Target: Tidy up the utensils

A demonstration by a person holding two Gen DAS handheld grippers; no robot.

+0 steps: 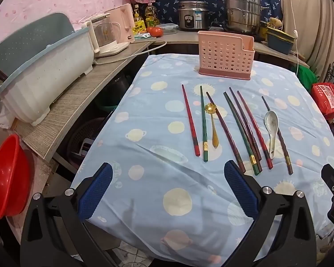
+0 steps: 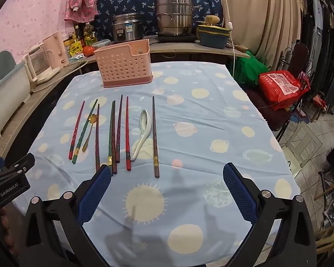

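Several coloured chopsticks [image 1: 242,129] [image 2: 119,131] lie side by side on the blue cloth-covered table [image 1: 162,115] [image 2: 200,115]. A gold flower-shaped spoon [image 1: 212,124] [image 2: 89,131] and a white ceramic spoon [image 1: 272,129] [image 2: 142,131] lie among them. A pink perforated utensil holder [image 1: 226,55] [image 2: 124,64] stands upright behind them. My left gripper [image 1: 168,191] is open and empty above the table's near edge. My right gripper [image 2: 167,191] is open and empty, just short of the chopstick ends.
A grey counter on the left holds a white dish tub [image 1: 44,77], a kettle [image 1: 106,35] and oil bottles. A rice cooker [image 1: 192,15] and steel steamer [image 1: 242,11] stand at the back. A red basin [image 1: 9,175] sits low left. A red bag [image 2: 280,84] lies on a chair.
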